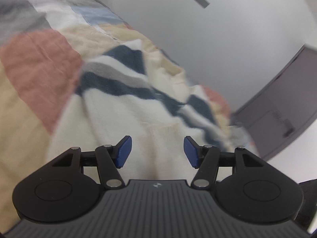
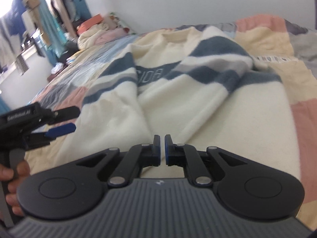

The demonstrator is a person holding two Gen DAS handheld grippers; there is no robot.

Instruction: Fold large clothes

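A large cream fleece garment [image 2: 170, 107] with navy and grey stripes lies rumpled on a bed; it also shows in the left wrist view [image 1: 138, 107]. My left gripper [image 1: 157, 150] is open and empty, hovering over the cream near part of the garment. It shows from the side in the right wrist view [image 2: 65, 119], at the garment's left edge. My right gripper [image 2: 162, 148] has its blue pads nearly together with a thin gap and nothing between them, just above the garment's near edge.
The bed has a patchwork cover [image 1: 39, 63] of pink, beige, grey and blue, also visible on the right [image 2: 277, 45]. A white wall [image 1: 218, 29] and a grey door [image 1: 281, 107] lie beyond. Bedding and boxes [image 2: 95, 31] pile at the far end; hanging clothes [image 2: 49, 19] stand left.
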